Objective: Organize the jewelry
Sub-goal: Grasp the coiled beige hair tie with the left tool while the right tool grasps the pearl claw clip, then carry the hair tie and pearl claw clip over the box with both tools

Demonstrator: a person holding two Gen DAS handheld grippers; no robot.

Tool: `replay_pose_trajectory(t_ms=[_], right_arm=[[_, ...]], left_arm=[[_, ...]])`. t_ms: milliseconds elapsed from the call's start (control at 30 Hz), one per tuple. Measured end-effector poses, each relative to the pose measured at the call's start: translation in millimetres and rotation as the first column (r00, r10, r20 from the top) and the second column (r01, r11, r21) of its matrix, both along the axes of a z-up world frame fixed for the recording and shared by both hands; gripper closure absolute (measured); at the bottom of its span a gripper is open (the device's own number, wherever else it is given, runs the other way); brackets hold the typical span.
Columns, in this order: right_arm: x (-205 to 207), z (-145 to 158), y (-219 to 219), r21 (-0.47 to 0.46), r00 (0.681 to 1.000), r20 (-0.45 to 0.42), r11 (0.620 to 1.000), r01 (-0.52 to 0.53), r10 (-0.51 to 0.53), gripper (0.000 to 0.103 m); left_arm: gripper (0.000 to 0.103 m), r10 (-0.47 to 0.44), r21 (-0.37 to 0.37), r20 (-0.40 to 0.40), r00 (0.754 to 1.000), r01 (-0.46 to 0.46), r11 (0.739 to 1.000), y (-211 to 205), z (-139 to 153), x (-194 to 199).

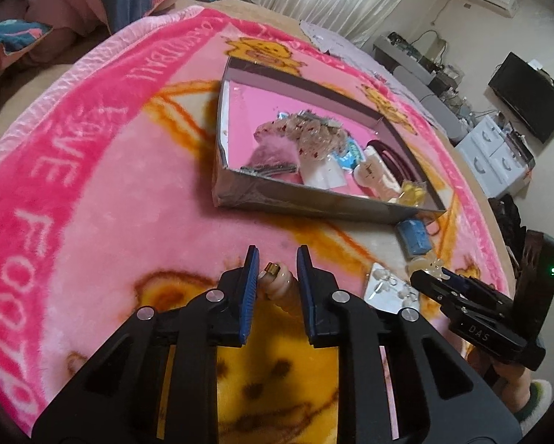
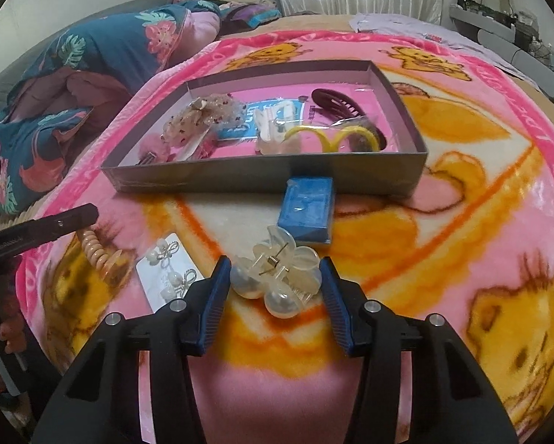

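Note:
A grey open box point(image 1: 314, 205) point(image 2: 240, 175) with a pink floor holds several hair accessories and lies on the pink blanket. My left gripper point(image 1: 277, 266) is open around a peach spiral hair tie point(image 1: 282, 283) with a gold cap, which also shows in the right wrist view point(image 2: 99, 251). My right gripper point(image 2: 273, 277) is open around a clear pearl claw clip point(image 2: 277, 277) lying on the blanket. The right gripper also shows in the left wrist view point(image 1: 451, 281), at the right. A card of pearl earrings point(image 2: 169, 270) point(image 1: 388, 288) lies between the two.
A small blue packet point(image 2: 308, 207) point(image 1: 414, 236) lies in front of the box. Folded quilts point(image 2: 73, 74) lie at the back left of the bed. A dresser and a TV point(image 1: 529, 96) stand beyond the bed's right edge.

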State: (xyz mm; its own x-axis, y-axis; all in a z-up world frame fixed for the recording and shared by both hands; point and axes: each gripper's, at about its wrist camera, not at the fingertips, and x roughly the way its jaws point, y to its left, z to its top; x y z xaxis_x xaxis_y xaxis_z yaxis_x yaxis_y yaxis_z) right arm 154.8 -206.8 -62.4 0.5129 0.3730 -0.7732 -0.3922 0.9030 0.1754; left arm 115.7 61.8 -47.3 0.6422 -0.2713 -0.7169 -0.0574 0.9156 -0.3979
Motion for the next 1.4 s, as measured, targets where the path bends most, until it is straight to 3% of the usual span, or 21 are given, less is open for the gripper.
replay_pose_trajectory(t_ms=[367,900,1400], right_arm=[[-14.8,23.3,-33.3,0.041,0.997,0.059,0.998,0.055,-0.057,0.055],[-9.2,52.9,-58.8,0.08,0.986,0.129,0.993,0.092,-0.102,0.056],[33.8,94.0,-60.1,0.069,0.967,0.229,0.993,0.093,-0.107,0.055]], left_arm=[[0.089,-0.025,0.003,0.08,0.996,0.025,1.0,-11.0,35.5,-7.5],[0.089,-0.1,0.061,0.158,0.982,0.092,0.994,-50.1,81.1,35.8],[0.089,-0.13,0.115,0.152,0.98,0.113,0.987,-71.6,87.1,78.3]])
